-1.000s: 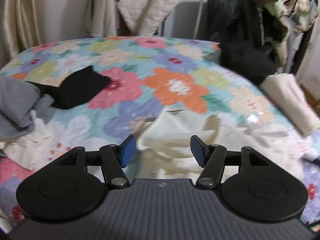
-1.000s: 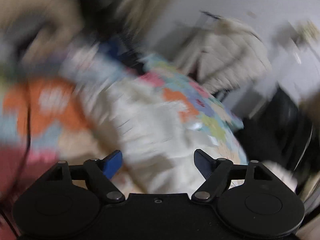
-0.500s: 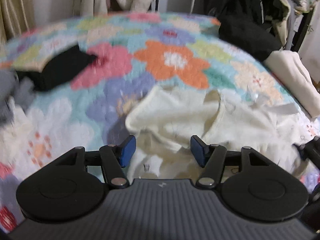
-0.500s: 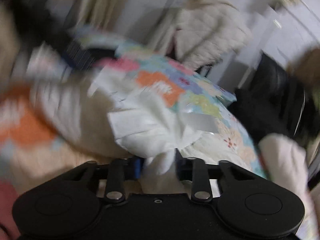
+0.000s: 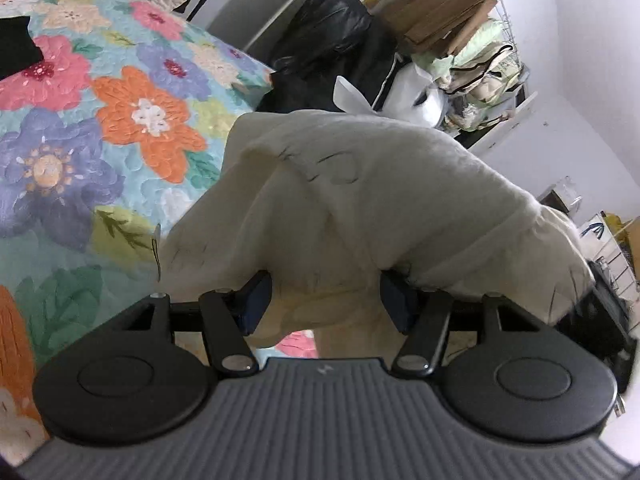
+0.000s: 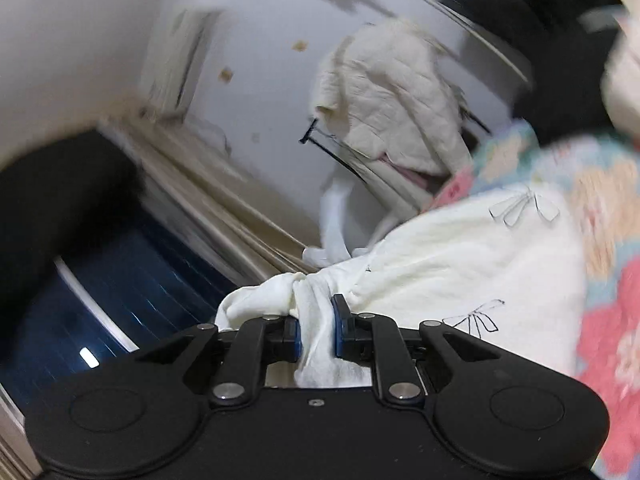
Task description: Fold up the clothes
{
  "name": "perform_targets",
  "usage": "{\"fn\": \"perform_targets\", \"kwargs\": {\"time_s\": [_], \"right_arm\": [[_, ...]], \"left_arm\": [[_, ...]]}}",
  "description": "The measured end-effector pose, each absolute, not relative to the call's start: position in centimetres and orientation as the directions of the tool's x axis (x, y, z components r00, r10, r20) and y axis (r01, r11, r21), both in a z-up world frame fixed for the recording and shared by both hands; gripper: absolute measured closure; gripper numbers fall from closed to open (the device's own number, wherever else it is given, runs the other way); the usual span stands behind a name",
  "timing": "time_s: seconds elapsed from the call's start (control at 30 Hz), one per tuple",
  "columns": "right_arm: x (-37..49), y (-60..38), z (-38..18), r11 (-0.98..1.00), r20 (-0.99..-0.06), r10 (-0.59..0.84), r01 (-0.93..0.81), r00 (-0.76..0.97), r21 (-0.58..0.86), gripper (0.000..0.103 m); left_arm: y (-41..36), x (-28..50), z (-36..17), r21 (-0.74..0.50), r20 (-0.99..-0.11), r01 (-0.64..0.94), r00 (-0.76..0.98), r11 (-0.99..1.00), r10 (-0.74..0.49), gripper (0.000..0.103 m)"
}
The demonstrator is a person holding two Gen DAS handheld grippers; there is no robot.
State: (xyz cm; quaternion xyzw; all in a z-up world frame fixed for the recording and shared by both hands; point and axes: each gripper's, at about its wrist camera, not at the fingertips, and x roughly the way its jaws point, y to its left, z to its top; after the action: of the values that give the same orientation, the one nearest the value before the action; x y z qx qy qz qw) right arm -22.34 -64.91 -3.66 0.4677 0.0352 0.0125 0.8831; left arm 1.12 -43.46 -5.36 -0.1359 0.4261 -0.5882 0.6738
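Half a second ago the cream garment lay spread on the floral quilt in front of your left gripper; now it hangs lifted, draped across that gripper's view, and both cameras have swung upward and sideways.

In the left wrist view, your left gripper [image 5: 324, 306] has its jaws spread wide, with the cream garment [image 5: 360, 208] slumped over and between the blue pads [image 5: 256, 304]. You grip nothing here; the cloth only rests on the fingers. The floral quilt [image 5: 100, 128] fills the left side, a black garment [image 5: 14, 46] lies at its far left edge, and a black bag [image 5: 332, 36] and a cluttered rack stand at the far right.

In the right wrist view, your right gripper [image 6: 316, 330] has its jaws pressed close on a bunched twist of the cream garment [image 6: 460, 256], which trails off to the right over the quilt [image 6: 608, 308]. Thin bow outlines are drawn on the cloth. A quilted cream jacket [image 6: 396, 100] hangs on the far wall. This view is blurred.

Judging from how it sags, the garment is light, soft and limp, with no stiffness to hold a shape. One pinch lets it bunch and swing, so take a second hold with the left jaws at an edge or corner well apart from the right grip, then draw it flat.
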Motion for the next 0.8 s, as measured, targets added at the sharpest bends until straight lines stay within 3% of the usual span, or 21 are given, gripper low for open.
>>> {"fn": "perform_targets", "kwargs": {"time_s": [0.17,0.27,0.37,0.43,0.5,0.57,0.63,0.7,0.8], "right_arm": [[-23.3,-65.8,-5.4,0.54,-0.04,0.01,0.029,0.999,0.841,0.085],[-22.3,-62.8,-3.0,0.779,-0.049,-0.003,0.033,0.999,0.626,0.085],[-20.5,-59.5,-2.1,0.951,-0.187,-0.016,0.073,0.982,0.301,0.085],[-18.7,-58.9,-4.9,0.952,-0.303,0.012,0.082,0.953,0.296,0.085],[-17.1,-58.1,-7.6,0.946,-0.401,0.051,0.085,0.915,0.314,0.085],[-16.1,-56.3,-9.2,0.954,-0.466,0.084,0.065,0.881,0.294,0.085],[-15.1,-54.5,-10.7,0.961,-0.528,0.114,0.042,0.841,0.275,0.082],[-14.9,-53.2,-10.0,0.983,-0.572,0.087,0.022,0.815,0.182,0.082],[-15.9,-52.1,-8.4,0.995,-0.611,0.051,0.011,0.79,0.097,0.08]], "left_arm": [[-46.1,0.6,-6.4,-0.613,-0.396,0.75,-0.022,0.247,-0.918,0.044],[-47.3,0.2,-5.6,-0.57,-0.322,0.807,-0.047,0.153,-0.946,0.044],[-47.6,2.0,-8.2,-0.66,-0.459,0.717,-0.149,0.224,-0.876,0.035],[-46.4,3.5,-11.9,-0.679,-0.634,0.605,-0.195,0.417,-0.749,0.035],[-43.8,4.8,-12.9,-0.689,-0.674,0.515,-0.197,0.51,-0.712,0.056],[-41.1,6.1,-13.7,-0.69,-0.704,0.422,-0.199,0.588,-0.682,0.063],[-39.9,6.5,-11.8,-0.609,-0.746,0.5,-0.094,0.617,-0.66,0.062],[-39.4,5.9,-9.9,-0.512,-0.762,0.593,0.021,0.622,-0.647,0.052],[-39.2,5.7,-8.1,-0.499,-0.729,0.629,0.067,0.596,-0.681,0.046]]}}
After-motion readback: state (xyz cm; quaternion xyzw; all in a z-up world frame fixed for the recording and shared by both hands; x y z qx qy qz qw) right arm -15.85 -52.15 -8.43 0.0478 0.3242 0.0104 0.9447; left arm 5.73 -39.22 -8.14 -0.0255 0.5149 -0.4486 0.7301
